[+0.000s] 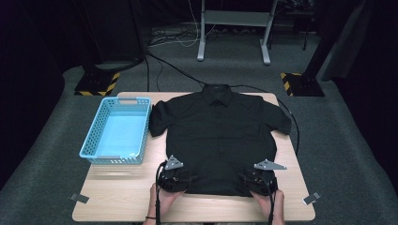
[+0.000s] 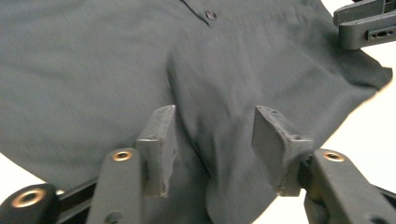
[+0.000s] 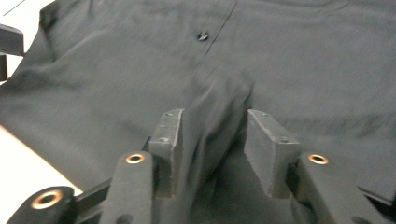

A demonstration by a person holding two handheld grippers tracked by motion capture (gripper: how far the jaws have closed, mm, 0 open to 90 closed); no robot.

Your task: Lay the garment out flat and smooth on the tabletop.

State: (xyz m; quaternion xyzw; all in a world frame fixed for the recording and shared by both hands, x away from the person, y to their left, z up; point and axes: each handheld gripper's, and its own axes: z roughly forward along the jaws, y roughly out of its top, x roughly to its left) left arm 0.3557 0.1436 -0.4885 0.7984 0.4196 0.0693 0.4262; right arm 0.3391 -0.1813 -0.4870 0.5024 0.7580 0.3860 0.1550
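Note:
A black short-sleeved button shirt lies spread face up on the wooden table, collar at the far edge. Both grippers sit at its near hem, held by a person's hands. My left gripper is at the hem's left end and my right gripper at its right end. In the left gripper view the left gripper has its jaws apart with a raised ridge of shirt cloth between them, unpressed. In the right gripper view the right gripper also stands apart around a loose fold that leans on one pad.
A light blue perforated basket with nothing in it stands on the table left of the shirt. Bare wood shows along the near edge. Tape marks sit at the table's near corners. A cable runs off the right side.

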